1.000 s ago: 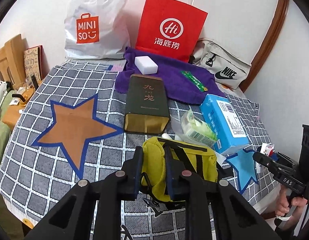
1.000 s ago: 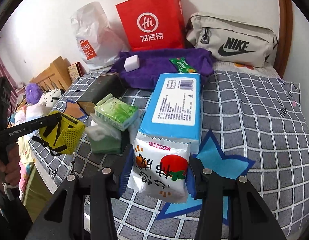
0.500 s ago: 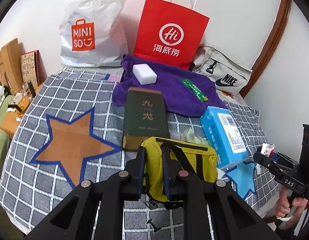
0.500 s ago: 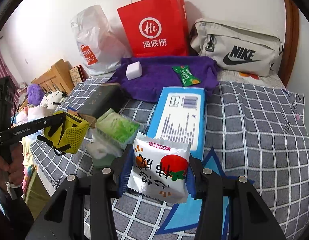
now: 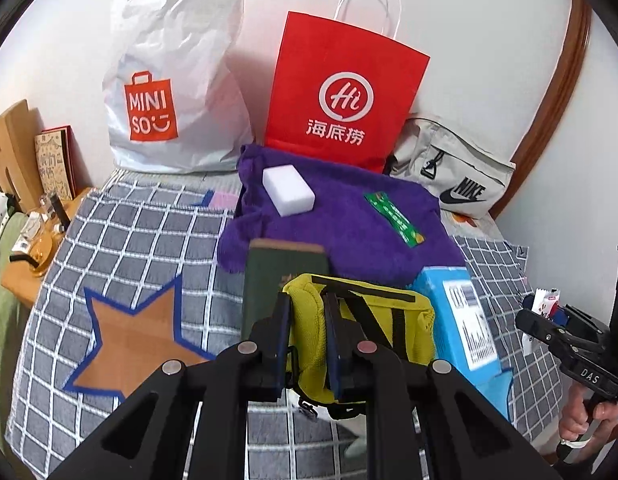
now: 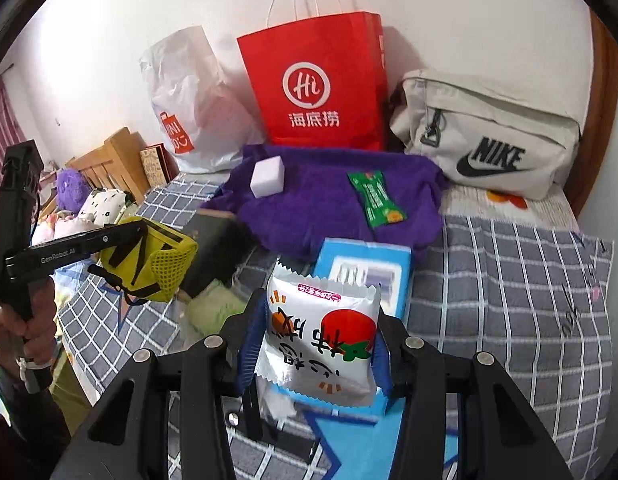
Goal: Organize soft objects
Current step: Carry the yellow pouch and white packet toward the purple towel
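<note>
The yellow pouch [image 5: 361, 328] hangs clamped in our left gripper [image 5: 307, 344] above the bed's [image 5: 149, 232] near edge, the snack packet [image 6: 321, 340] pinched in our right gripper [image 6: 315, 344], so we should carry both level toward, probably, the purple towel [image 5: 349, 228].

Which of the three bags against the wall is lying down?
The beige Nike bag, lying on its side; the red paper bag and white Miniso bag stand upright.

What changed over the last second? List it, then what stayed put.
Both grippers rose off the bed: the left gripper carried the yellow pouch up, the right gripper lifted the white snack packet. Neither let go. The purple towel, white sponge and red bag stayed put.
</note>
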Demonstrator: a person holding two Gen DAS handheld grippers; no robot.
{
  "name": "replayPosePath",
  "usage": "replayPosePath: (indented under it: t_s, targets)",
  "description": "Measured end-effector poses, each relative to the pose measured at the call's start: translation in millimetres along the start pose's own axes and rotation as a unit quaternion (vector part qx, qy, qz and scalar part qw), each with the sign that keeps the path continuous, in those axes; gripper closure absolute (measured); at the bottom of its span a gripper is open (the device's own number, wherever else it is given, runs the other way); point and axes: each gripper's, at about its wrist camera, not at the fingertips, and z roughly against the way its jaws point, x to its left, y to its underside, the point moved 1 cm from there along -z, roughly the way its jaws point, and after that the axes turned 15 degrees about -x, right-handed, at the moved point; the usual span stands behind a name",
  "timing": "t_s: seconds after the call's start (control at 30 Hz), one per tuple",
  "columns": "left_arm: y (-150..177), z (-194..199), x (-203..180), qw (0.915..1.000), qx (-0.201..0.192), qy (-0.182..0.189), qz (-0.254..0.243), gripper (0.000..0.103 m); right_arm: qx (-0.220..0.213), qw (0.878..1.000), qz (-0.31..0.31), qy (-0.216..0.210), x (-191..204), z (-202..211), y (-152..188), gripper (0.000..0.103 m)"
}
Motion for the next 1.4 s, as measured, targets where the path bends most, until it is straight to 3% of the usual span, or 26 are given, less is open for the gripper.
replayPosePath:
  t_s: [0.7,1.07,1.4]
  targets:
    - [-57.9,-85.0,3.3,0.9998,0.003,-0.018,-0.001,0.088,-0.006,1.0,-0.011,-0.01,-20.9,-89.1,-86.6,0.057]
    - [-67.7,-132.9,1.7,0.9995,0.021,-0.023,-0.011,0.088,0.009,1.0,-0.028,-0.003,-49.9,-137.6,-80.9,0.057]
    - [-63.8,-167.5,-6.7,0.9965,0.041,-0.056,-0.047,0.087,0.038,0.999,-0.022,0.023,-71.5,-172.5,-63.6,0.057]
